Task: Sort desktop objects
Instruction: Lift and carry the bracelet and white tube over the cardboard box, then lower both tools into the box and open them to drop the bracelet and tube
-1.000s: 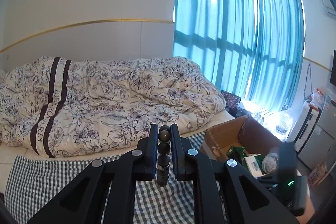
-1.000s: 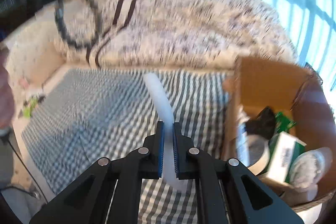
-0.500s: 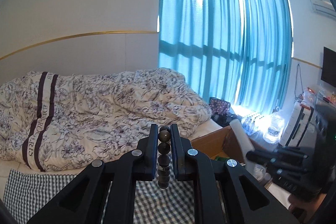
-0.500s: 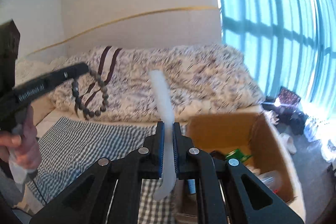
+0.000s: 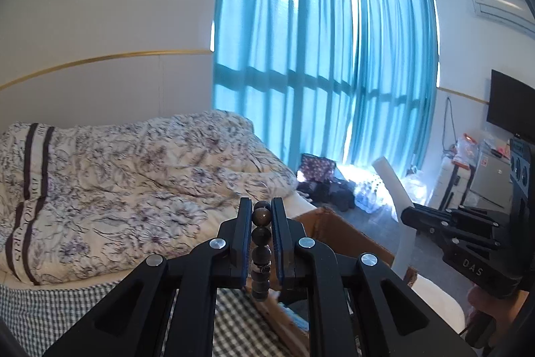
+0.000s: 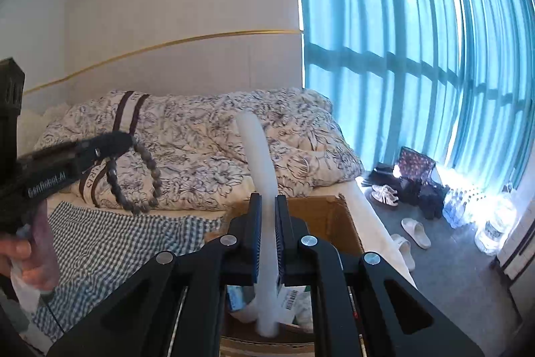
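Two things are in our grip at once, one in each pair of tongs. Our left tongs (image 5: 261, 235) are closed on a dark bead bracelet (image 5: 261, 245), its beads stacked in a line between the pads, and from the right wrist view the rest of the loop (image 6: 135, 178) hangs free below the tips. Our right tongs (image 6: 267, 236) are clamped on a long white tube (image 6: 259, 169), whose long axis runs forward and upward along the fingers, with its lower end poking out beneath them.

What the coming move turns on, as we judge it, is the cardboard box (image 6: 329, 218): it sits directly ahead of and below the right tongs, its open top just under the tube's lower end, so the right hand is the nearer one for a drop. From the left tongs the box (image 5: 334, 226) lies ahead and slightly right, partly hidden by our own fingers.

Packets already lie inside the box, so the tube may not settle flat. Checked cloth (image 6: 110, 240) covers the surface beside the box, and the bed's floral duvet (image 6: 200, 143) rises behind; neither blocks the way.
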Available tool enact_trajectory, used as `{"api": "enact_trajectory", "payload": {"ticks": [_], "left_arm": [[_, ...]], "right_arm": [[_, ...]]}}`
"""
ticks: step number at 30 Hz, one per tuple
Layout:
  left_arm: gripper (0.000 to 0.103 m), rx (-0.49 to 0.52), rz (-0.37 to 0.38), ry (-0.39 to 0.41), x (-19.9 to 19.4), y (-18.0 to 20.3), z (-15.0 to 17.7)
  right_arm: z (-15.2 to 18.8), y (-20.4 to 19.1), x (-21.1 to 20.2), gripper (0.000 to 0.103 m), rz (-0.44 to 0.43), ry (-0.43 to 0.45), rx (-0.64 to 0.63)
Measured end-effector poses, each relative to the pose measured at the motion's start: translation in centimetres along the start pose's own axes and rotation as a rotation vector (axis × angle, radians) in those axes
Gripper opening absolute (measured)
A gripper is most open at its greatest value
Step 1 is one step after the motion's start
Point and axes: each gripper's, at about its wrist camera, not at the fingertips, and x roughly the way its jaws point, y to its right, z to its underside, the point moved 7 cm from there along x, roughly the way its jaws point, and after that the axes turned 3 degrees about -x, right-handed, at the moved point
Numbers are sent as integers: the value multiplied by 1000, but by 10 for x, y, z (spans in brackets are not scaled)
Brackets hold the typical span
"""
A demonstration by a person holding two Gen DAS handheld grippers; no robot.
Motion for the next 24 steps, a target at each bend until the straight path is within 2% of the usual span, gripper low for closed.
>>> {"api": "enact_trajectory", "payload": {"ticks": [5,15,20,23,24], "left_arm": [[11,23,36,-80,35,25,20],[11,44,93,-285,109,62,76],[13,67,96,-343,132,71,98],[20,65,98,-365,139,72,105],[26,65,97,-365,140,72,105]], "right_arm": [[5,17,16,7,13,-37,19],[40,56,55,10,17,-135,101],[51,64,74,13,11,-180,117],[55,67,83,18,21,-198,116],[55,67,84,29,31,-201,114]]}}
